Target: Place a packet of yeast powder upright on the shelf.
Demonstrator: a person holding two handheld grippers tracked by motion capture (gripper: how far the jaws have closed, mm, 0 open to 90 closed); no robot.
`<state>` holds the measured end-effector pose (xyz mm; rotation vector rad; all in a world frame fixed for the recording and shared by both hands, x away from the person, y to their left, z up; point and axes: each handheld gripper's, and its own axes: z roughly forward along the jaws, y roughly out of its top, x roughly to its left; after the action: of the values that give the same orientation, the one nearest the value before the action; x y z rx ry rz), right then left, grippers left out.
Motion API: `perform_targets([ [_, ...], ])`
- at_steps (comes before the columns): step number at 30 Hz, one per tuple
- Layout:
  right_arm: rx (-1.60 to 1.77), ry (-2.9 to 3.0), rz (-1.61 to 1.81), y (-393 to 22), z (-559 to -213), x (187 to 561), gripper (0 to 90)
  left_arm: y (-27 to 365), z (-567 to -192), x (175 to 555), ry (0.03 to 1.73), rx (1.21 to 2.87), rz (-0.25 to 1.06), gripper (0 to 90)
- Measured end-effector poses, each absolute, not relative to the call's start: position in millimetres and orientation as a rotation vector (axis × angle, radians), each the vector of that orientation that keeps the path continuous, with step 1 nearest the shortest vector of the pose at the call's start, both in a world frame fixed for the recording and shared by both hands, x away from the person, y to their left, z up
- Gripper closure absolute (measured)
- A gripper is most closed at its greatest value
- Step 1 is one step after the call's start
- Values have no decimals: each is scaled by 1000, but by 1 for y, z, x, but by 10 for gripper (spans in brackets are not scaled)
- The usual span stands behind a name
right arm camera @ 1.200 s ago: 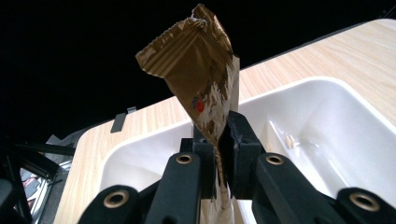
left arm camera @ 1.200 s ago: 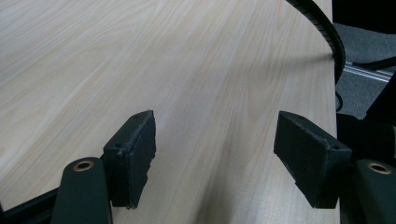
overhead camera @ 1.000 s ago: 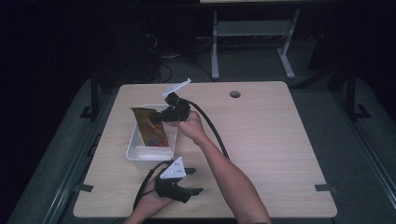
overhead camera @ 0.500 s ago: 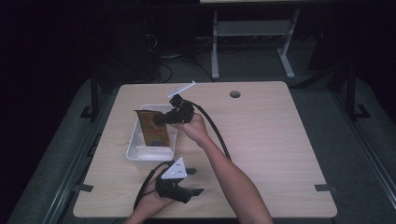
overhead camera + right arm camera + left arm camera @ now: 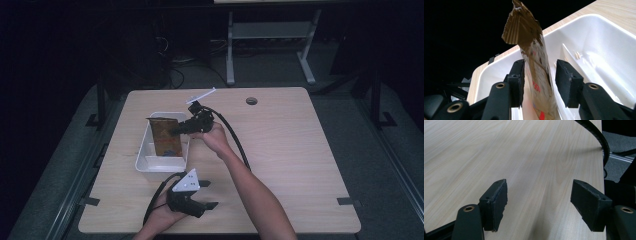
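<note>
Toward the left of the table: a white bin, long sides running near to far, set back from the left edge with bare wood between. Inside it, a brown packet, upright, crinkled top edge well above the rim, lower part down in the bin. Just right of the packet: the right gripper, reaching in from the right over the bin's right rim, cable looping away behind the hand toward the near right. From the right gripper view: packet between the jaws, left pad touching or nearly touching it, a narrow gap at the right pad; jaws narrowed around it, not clearly clamped. White bin wall close on the right of the jaws, a thin inner divider just beside the right pad, dark floor beyond the far rim. Near edge, below the bin: the left gripper, low over the table, jaws spread wide, pointing right; in the left gripper view bare wood between the pads, the table's edge and a black cable at far right. Right half of the table: open wood, a small round hole near the far edge.
</note>
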<state>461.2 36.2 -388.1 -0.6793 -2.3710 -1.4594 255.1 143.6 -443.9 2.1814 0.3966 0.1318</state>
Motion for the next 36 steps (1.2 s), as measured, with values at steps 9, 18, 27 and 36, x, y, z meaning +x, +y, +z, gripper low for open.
perform_targets([
  [9, -709, -2363, -1479, 16, -387, 459, 556, 146, -443, 256, 409, 2168, 128, 288],
  [18, -718, -2361, -1504, -5, -381, 453, 539, 146, -443, 258, 413, 2172, 133, 288],
  [27, -729, -2393, -1501, -23, -378, 447, 528, 148, -443, 259, 416, 2165, 145, 288],
  [36, -744, -2400, -1513, -46, -376, 441, 514, 147, -443, 259, 419, 2165, 147, 289],
])
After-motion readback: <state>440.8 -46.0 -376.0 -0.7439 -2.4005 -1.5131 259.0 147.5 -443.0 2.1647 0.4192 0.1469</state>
